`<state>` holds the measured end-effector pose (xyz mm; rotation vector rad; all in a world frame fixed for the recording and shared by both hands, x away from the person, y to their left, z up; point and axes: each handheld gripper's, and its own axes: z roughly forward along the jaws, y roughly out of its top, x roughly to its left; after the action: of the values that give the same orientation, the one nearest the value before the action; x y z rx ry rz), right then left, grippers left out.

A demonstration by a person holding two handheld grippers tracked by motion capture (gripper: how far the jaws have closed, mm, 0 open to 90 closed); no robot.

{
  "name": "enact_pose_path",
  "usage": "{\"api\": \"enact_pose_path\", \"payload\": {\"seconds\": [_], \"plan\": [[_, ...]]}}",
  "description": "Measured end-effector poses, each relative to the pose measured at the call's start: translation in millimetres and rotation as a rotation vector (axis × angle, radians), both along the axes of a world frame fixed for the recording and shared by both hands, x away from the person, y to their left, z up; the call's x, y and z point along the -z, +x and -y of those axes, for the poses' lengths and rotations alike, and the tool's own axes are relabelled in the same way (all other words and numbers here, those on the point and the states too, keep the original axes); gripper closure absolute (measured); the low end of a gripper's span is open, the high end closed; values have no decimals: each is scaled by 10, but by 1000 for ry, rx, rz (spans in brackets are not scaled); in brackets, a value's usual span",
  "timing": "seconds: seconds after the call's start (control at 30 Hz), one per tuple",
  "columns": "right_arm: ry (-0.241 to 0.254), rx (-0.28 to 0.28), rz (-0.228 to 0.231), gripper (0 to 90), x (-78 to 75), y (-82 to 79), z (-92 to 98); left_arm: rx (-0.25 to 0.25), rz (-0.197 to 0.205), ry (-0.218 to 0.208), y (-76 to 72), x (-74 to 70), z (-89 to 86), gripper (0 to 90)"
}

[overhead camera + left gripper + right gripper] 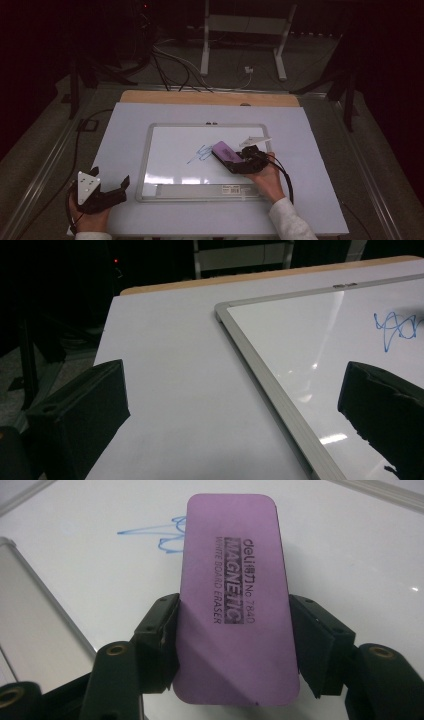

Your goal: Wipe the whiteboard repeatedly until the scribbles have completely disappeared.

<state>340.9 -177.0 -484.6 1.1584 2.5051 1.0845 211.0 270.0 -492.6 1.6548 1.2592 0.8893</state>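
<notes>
A purple whiteboard eraser (226, 152) (233, 595) is clamped between the jaws of my right gripper (240, 161) (232, 630), lying flat on the whiteboard (175, 160). Its far end touches a blue scribble (201, 154) (160, 535) (397, 327) near the board's middle. My left gripper (111, 189) (235, 405) rests open at the table's front left corner, off the board's left frame (270, 390), with nothing between its fingers.
The whiteboard lies on a pale sheet (120, 150) over a wooden table (150, 96). A grey tray strip (200, 190) runs along the board's near edge. Beyond the table, cables (170, 60) and a white stand (245, 30) sit on a dark floor.
</notes>
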Motion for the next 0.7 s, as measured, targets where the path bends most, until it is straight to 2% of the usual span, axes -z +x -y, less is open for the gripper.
{"api": "enact_pose_path", "payload": {"seconds": [0.37,0.5,0.57,0.63,0.7], "plan": [[-69,-27,-7,408,117,-51,-12,-1,-3,0,5,5,4,6],[-78,-28,-1,399,120,-60,-22,0,-4,-1,7,9,4,6],[-75,-31,-11,329,130,-53,-30,0,-3,-1,6,7,4,6],[-81,-27,7,281,131,-56,-46,-1,-3,-1,7,7,4,6],[-60,-16,10,257,120,-47,-60,1,-4,2,9,9,6,6]]}}
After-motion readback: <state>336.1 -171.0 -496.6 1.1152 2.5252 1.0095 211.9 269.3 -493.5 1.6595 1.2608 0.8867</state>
